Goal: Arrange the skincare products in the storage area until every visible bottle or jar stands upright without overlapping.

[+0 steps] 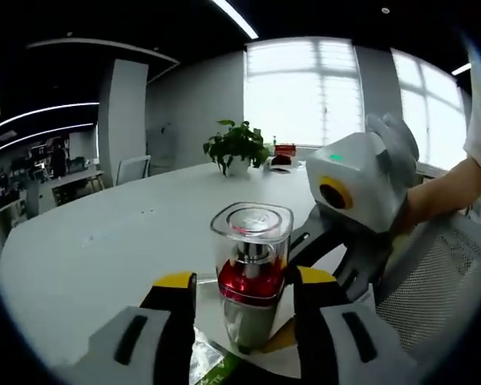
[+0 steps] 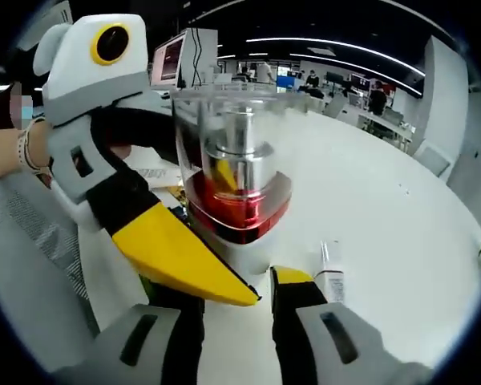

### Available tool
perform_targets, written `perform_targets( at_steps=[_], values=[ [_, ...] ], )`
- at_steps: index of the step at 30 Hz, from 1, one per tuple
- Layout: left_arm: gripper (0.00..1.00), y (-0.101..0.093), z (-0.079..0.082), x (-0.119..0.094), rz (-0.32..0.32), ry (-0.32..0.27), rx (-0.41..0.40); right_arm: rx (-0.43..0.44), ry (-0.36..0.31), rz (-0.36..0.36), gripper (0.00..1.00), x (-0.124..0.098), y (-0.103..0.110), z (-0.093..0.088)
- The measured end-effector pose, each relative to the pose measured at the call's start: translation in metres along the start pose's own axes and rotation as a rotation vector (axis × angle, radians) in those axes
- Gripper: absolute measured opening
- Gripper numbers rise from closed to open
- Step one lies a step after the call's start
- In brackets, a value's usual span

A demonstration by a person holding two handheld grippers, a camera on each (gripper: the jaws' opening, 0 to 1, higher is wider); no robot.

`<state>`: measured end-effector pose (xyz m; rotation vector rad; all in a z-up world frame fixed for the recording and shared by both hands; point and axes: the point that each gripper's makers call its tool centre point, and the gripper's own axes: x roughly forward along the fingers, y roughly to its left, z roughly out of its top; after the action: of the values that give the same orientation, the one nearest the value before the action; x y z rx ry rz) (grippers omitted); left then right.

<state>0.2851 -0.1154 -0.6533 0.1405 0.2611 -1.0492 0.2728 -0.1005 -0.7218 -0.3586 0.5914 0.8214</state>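
Left gripper view, lower centre: the left tool (image 1: 244, 293), with grey jaws and yellow tips, stands spread to either side of a clear-capped skincare bottle with a silver pump, a red metallic collar and a pale body (image 1: 249, 277). Whether the tips touch the bottle cannot be told. The bottle stands upright; its base is hidden behind the jaws and some green-and-silver packaging (image 1: 208, 361), itself cut off at the bottom edge. At right, the right tool (image 1: 337, 265) reaches in beside the bottle; its tips are hidden.

Right gripper view, lower centre: the right tool (image 2: 236, 297) is spread, and the same bottle (image 2: 234, 184) fills mid-frame just beyond it. The left tool (image 2: 188, 265) crosses from upper left, one yellow tip lying against the bottle's lower body and covering the right tool's left jaw tip. A small white tube with printed text (image 2: 331, 273) lies just right of the bottle.

Farther off, the white tabletop (image 1: 104, 233) extends to a green potted plant (image 1: 236, 147) at upper centre of the left gripper view.
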Motion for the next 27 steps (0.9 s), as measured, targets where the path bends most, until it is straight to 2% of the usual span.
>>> perform_targets(
  at_steps=[5,8,14,19,27],
  values=[
    [0.51,-0.001,-0.007,-0.010,0.004,0.038,0.025,-0.006,0.008,0.000,0.40,0.000,0.000,-0.002],
    [0.53,0.001,-0.010,-0.016,0.000,0.050,0.031,-0.020,0.001,-0.005,0.42,0.000,-0.001,0.000],
    [0.62,0.003,-0.017,-0.032,0.020,0.093,0.032,-0.040,-0.002,-0.012,0.48,-0.001,-0.004,0.002],
    [0.68,0.008,-0.029,-0.046,0.037,0.155,0.063,-0.042,-0.004,-0.022,0.51,-0.002,-0.006,0.003],
    [0.71,0.013,-0.053,-0.059,0.041,0.247,0.124,-0.033,0.005,-0.019,0.61,-0.007,-0.008,0.000]
  ],
)
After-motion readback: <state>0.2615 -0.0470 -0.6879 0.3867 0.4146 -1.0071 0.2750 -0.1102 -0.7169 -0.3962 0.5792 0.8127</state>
